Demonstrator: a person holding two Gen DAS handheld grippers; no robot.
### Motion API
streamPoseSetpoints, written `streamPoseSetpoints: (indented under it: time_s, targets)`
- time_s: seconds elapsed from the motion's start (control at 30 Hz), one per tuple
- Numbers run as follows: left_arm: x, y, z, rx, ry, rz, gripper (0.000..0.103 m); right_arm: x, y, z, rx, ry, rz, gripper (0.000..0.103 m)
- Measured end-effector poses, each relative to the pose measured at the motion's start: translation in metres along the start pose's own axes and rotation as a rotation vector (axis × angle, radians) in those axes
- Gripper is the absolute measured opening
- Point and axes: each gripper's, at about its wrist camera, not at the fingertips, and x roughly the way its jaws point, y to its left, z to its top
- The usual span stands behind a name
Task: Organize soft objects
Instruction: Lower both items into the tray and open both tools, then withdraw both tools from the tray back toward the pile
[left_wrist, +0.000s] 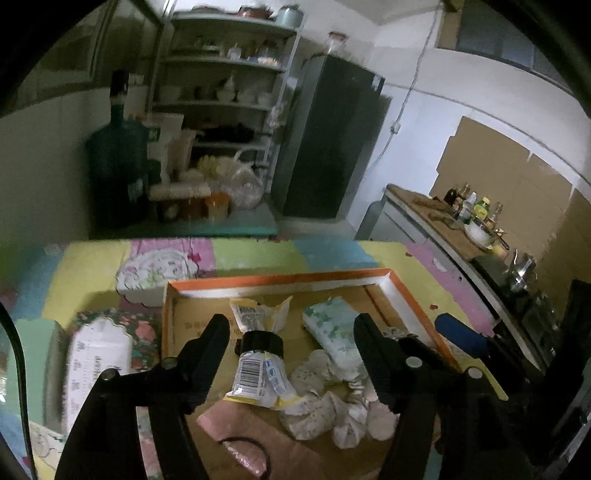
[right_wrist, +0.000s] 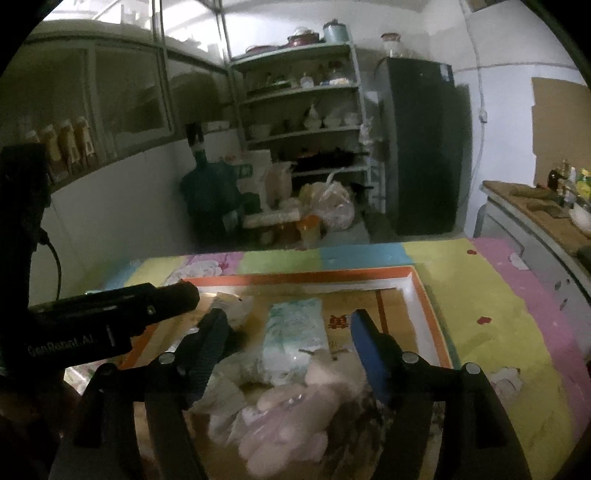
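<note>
In the left wrist view, the left gripper (left_wrist: 291, 332) hangs with its jaws spread wide and nothing between the pads, above a shallow cardboard tray (left_wrist: 280, 277). In the tray lie a crumpled packet (left_wrist: 255, 363), a tissue pack (left_wrist: 332, 328) and bunched socks (left_wrist: 332, 402).

In the right wrist view, the right gripper (right_wrist: 288, 334) is likewise spread apart and empty, over the same tissue pack (right_wrist: 295, 339) and a pale plush toy (right_wrist: 291, 417) in the tray (right_wrist: 413, 284).

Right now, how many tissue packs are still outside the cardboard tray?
2, both left of the cardboard tray in the left wrist view: pink floral pack by its far-left corner, dark floral pack nearer. More may be hidden.
</note>
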Motion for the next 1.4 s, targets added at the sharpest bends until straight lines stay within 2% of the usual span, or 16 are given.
streamPoseSetpoints:
  time_s: [0.23, 0.4, 1.03, 1.4]
  targets:
    - [-0.037, -0.005, -0.005, 0.043, -0.084, 0.034, 0.069, -0.034, 0.021, -0.006, 0.001, -0.062, -0.036, 0.073]
    - [-0.06, 0.004, -0.011, 0.041, -0.116, 0.049, 0.069, -0.047, 0.039, -0.01, -0.008, -0.078, -0.046, 0.073]
    - [-0.131, 0.052, -0.051, 0.018, -0.192, 0.133, 0.069, -0.076, 0.115, -0.04, -0.044, -0.083, -0.025, 0.073]
    - [-0.155, 0.085, -0.075, 0.006, -0.198, 0.194, 0.069, -0.077, 0.157, -0.06, -0.08, -0.058, 0.011, 0.073]
